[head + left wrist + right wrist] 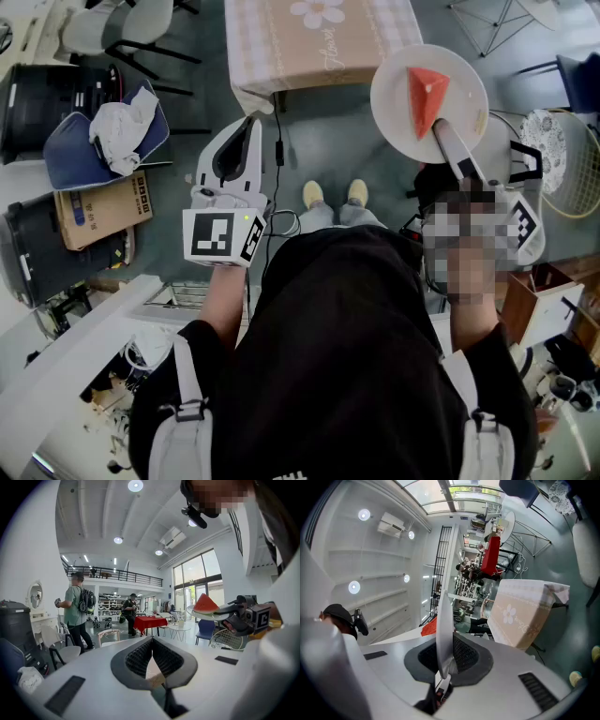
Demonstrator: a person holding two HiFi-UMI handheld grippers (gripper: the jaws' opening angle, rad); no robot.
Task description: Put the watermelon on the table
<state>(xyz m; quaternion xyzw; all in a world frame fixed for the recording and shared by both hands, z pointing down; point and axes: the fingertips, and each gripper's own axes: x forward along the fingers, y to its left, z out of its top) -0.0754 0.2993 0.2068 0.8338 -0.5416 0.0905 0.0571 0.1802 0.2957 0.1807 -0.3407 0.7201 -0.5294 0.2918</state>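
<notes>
A red watermelon wedge [427,94] lies on a round white plate [398,117]. My right gripper [441,129] is shut on the plate's near rim and holds it level, in the air off the right corner of the table [281,37], which has a checked cloth with a flower print. In the right gripper view the plate [444,625] stands edge-on between the pads, with the watermelon [429,627] behind it and the table [520,616] ahead. My left gripper [253,120] hangs shut and empty in front of the table. Its view shows the watermelon [205,604] at the right.
A blue chair with a white cloth [112,131], a cardboard box [98,211] and a black case [47,253] stand at the left. A wire chair [572,159] is at the right. Two people [75,611] and a red table [151,620] are far off.
</notes>
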